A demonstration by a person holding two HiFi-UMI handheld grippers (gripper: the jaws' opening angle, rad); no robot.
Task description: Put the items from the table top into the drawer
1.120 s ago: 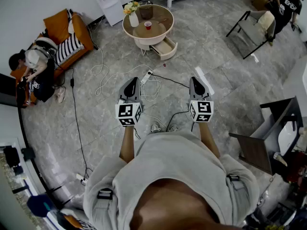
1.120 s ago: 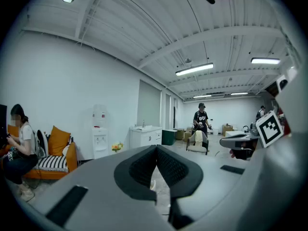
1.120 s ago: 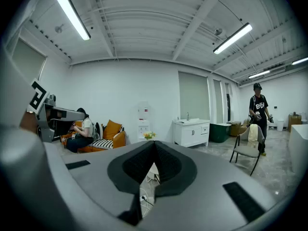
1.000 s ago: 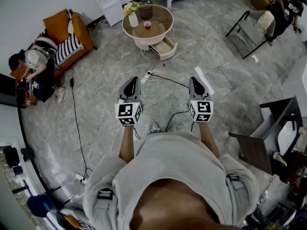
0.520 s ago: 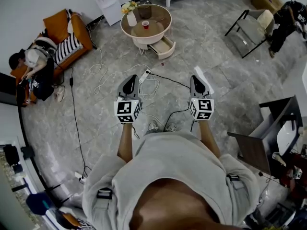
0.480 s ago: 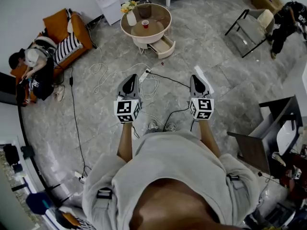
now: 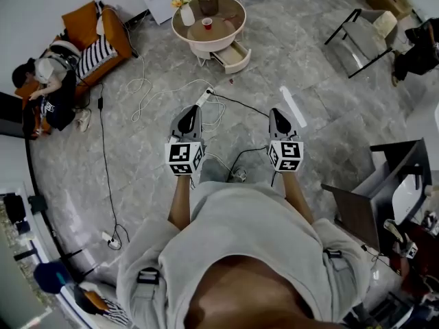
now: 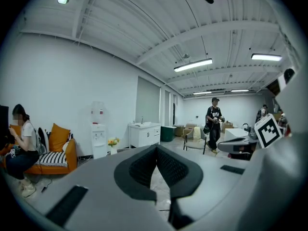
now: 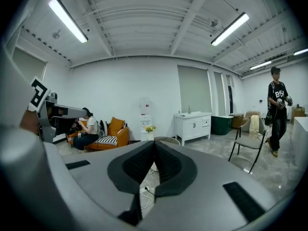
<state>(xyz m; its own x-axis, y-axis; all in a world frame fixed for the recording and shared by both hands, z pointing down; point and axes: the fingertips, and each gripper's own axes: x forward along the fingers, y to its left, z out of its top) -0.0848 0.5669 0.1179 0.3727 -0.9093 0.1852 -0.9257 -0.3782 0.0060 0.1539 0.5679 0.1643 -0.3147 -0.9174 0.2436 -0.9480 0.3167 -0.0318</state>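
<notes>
The round table stands far ahead on the grey floor. On it are a red cup, a white vase of flowers and a dark item. Its drawer is pulled open at the front. My left gripper and right gripper are held side by side in front of my body, well short of the table, both shut with nothing in them. In the left gripper view the pads meet at the left gripper tip. The right gripper points toward the table.
A power strip and looped cables lie on the floor between me and the table. An orange sofa with a seated person is at the left. A chair and another person are at the right, a dark desk nearer.
Both grippers have moved forward over the floor, and the cables now lie closer beneath them. The person at the far right has walked down along the right edge.
</notes>
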